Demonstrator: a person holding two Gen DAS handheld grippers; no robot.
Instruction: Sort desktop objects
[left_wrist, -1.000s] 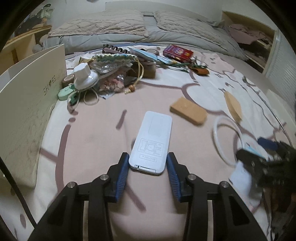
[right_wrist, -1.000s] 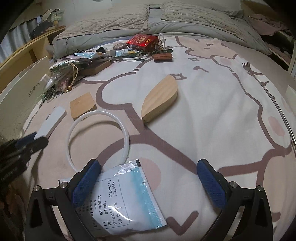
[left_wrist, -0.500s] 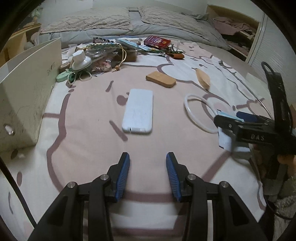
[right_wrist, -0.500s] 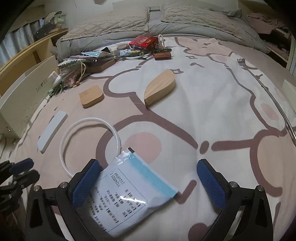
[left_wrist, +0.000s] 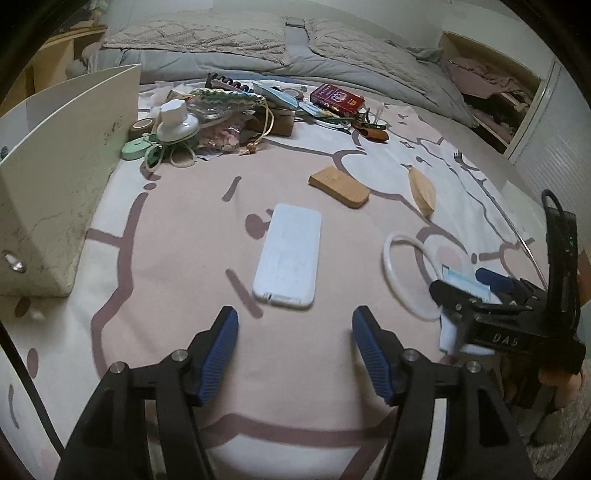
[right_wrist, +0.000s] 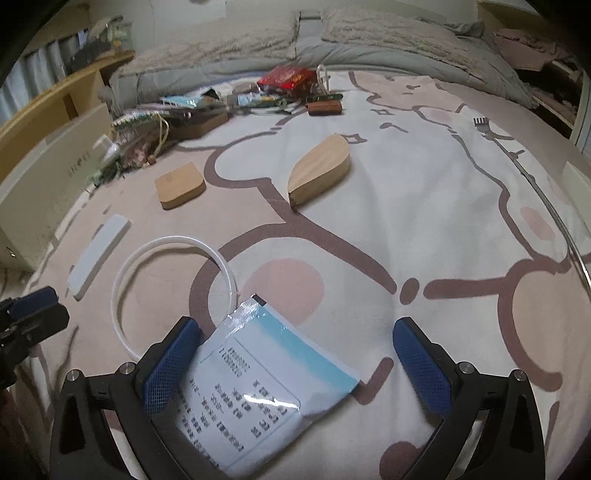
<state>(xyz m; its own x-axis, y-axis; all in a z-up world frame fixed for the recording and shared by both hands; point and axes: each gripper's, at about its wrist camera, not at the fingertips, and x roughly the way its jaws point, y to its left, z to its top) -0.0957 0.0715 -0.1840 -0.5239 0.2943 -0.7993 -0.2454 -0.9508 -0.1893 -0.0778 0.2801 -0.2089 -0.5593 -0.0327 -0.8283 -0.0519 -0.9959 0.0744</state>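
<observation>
The left gripper hangs over the near part of the pink-and-white patterned blanket, its jaws having just been opening; nothing is between the blue pads, and the flat white rectangular device lies on the blanket just ahead of the fingertips, released and untouched.

The right gripper stands with its jaws spread wide. A white and light-blue printed sachet lies between them — its left edge sits against the left blue pad, while the right pad is well clear, so it is not clamped. A thin white ring lies on the blanket just beyond the sachet, with one corner of the sachet over its rim.

Further toward the middle of the blanket rest a small rounded wooden block and a leaf-shaped wooden piece, apart from each other. At the far edge, near the grey quilt, sits a heap of small clutter, among it a red box and a white knob-shaped object. A cream box wall stands along the blanket's left edge.
</observation>
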